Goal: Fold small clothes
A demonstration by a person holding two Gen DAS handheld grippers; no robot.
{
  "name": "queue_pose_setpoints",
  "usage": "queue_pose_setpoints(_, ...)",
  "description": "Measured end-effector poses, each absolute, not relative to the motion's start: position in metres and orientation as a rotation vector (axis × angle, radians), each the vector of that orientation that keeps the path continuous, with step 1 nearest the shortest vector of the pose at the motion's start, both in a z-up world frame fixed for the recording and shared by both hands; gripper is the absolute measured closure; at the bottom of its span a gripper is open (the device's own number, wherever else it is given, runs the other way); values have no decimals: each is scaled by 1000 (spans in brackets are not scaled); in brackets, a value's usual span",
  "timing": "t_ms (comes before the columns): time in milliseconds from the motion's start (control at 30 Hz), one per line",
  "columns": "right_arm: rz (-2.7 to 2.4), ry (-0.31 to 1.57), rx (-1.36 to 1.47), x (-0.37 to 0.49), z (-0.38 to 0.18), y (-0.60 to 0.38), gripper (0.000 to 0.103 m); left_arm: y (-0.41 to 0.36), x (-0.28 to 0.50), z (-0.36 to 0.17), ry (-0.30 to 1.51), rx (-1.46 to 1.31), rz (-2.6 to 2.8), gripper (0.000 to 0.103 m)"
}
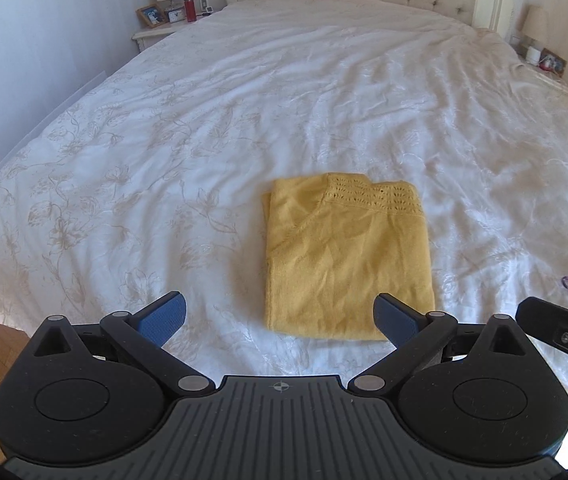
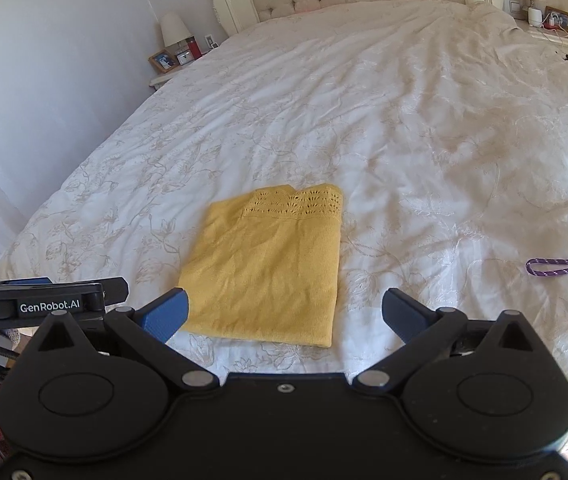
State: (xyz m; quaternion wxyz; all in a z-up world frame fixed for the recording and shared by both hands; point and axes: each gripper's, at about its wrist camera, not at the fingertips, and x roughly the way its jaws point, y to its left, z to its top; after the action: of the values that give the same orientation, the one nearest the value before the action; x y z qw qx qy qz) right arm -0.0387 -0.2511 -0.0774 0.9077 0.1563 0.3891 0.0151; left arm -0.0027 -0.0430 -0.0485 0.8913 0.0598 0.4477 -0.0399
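While both tongs (image 1: pixel 280 318) (image 2: pixel 285 314) gape empty, folded yellow top (image 1: pixel 343 256) near edge partly hidden.

Left tongs (image 1: pixel 280 316) and right tongs (image 2: pixel 285 314) side by side, both spread wide, nothing gripped.

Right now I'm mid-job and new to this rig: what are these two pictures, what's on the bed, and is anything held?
Each picture comes from a camera on a handheld gripper, looking forward along its two blue fingers. One view shows the left gripper, the other the right gripper. Both are open and hold nothing. On the white bedspread lies a yellow knit garment, folded into a neat rectangle. A purple cord lies off to the right. Nightstands with lamps flank the headboard.
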Motion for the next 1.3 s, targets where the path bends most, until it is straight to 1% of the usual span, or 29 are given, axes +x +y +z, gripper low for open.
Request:
queue_pose_setpoints(167,16,746,315,-42,-65,-249,1,-42,-5,-49,941,103,-103,1)
queue_pose_setpoints(333,-54,731,239,-42,-57,-239,1,-42,-5,-50,955,101,-105,1)
queue_pose_setpoints(600,-27,810,318,-34,-60,-241,1,-39,-4,-51,974,90,-114,1)
queue_pose_setpoints(1300,-132,1001,224,-32,-85,-233,1,-36,-11,-58,1010,117,-99,1)
